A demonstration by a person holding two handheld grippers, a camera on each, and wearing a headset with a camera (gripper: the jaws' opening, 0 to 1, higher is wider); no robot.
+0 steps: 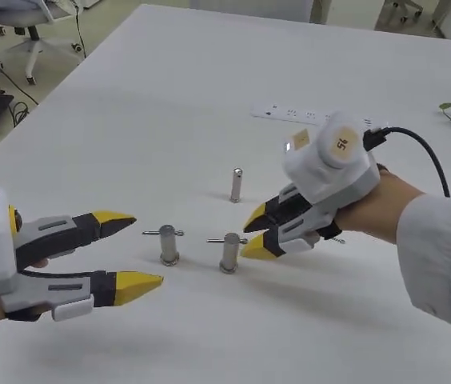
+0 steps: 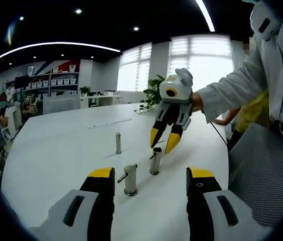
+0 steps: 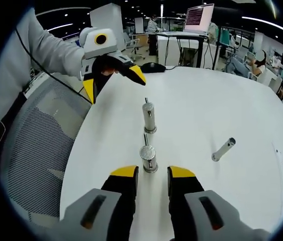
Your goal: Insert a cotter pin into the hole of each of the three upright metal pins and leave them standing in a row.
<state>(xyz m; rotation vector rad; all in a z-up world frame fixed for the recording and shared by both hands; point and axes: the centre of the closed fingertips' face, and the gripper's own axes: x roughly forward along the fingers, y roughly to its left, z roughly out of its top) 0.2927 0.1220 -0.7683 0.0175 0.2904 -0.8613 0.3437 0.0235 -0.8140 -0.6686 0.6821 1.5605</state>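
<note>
Before right hand-held gripper (image 3: 151, 173), upright metal pin (image 3: 148, 157)

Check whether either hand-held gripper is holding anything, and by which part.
Nothing is held: the left hand-held gripper and right hand-held gripper both have open, empty jaws.

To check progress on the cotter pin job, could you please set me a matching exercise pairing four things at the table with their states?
Things:
1. far metal pin
2. metal pin beside the right gripper
3. left gripper
4. power strip

States:
A. jaws wide open, holding nothing
B. cotter pin through it
C. lying flat towards the table's far side
D. upright, no cotter pin in it

Pairs: 1-D, 2-B, 3-A, 4-C
</note>
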